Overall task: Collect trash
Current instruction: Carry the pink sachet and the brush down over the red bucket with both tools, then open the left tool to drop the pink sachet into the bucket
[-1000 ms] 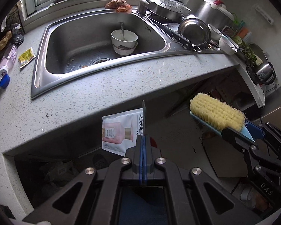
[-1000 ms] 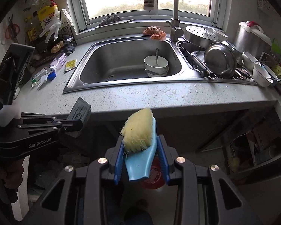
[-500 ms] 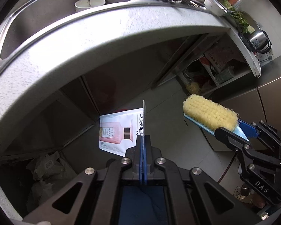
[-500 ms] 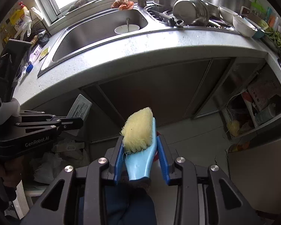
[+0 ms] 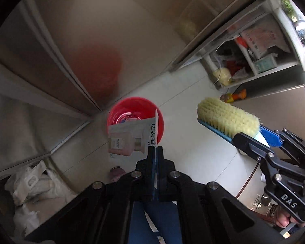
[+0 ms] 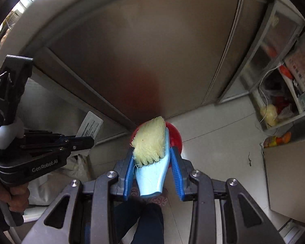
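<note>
My left gripper (image 5: 155, 149) is shut on a flat sachet wrapper (image 5: 130, 140) printed with a pink bottle; it also shows in the right wrist view (image 6: 90, 127). The wrapper hangs above a red bin (image 5: 135, 113) on the floor, which holds some trash. My right gripper (image 6: 152, 158) is shut on a blue scrub brush (image 6: 151, 142) with pale yellow bristles, seen also in the left wrist view (image 5: 227, 120), to the right of the bin. The red bin (image 6: 175, 136) is partly hidden behind the brush.
Grey cabinet doors (image 5: 95, 40) stand behind the bin. Open shelves (image 5: 252, 61) with packets and bags are at the right. White plastic bags (image 5: 30, 189) lie in the lower left compartment. Pale floor tiles (image 5: 193, 152) lie around the bin.
Both grippers have dropped from counter height and tilted down toward the floor. The sink and counter have left view and the red bin has come into view under the wrapper.
</note>
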A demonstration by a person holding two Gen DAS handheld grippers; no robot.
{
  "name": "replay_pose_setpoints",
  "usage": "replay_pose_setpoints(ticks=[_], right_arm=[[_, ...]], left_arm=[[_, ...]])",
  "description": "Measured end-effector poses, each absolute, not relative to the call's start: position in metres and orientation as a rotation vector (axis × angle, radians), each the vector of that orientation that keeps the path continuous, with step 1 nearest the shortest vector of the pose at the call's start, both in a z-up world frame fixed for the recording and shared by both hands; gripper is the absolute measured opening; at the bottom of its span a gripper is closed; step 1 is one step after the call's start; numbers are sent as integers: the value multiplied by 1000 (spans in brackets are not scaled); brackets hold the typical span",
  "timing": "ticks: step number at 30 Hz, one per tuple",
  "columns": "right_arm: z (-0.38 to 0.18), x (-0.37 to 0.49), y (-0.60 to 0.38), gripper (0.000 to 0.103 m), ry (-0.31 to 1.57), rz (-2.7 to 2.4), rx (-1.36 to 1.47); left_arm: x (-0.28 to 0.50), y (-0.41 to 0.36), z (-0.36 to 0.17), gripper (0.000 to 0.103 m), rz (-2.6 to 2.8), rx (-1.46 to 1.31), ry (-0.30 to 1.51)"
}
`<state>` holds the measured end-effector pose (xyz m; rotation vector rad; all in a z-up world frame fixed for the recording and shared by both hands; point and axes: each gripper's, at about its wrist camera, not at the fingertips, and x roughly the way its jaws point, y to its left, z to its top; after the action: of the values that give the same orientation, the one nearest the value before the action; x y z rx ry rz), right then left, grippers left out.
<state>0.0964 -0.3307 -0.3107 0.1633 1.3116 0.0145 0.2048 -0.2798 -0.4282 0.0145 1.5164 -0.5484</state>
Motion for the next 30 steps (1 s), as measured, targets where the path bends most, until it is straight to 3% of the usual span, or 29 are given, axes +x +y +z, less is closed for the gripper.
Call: replay_pose_setpoints(ticks=[6,12,15,17,18,19,30], right_arm=[[-380,96,-356,32,1356,7,215],[-419,95,-379,32,1376,5,225],[-425,94,-383,32,1380,4,225],[-423,95,-381,32,1382,1,228],[-422,94,-380,32,1383,2,226],[-420,93,-377,32,1384,4,225],[-413,96,-365,32,1375,19,209]], left_arm=[[213,-296,-495,0,-573,40,1535],[212,-301,-529,1,-587,51,1541],[213,-307,-534,2,-560,96,1538],[213,-307,-534,15,-542,86,1547],[215,-307,-536,26,-535,82,1552],[216,-304,-535,29,-520,84,1552],[220,-281,-518,29,-504,95,1517]])
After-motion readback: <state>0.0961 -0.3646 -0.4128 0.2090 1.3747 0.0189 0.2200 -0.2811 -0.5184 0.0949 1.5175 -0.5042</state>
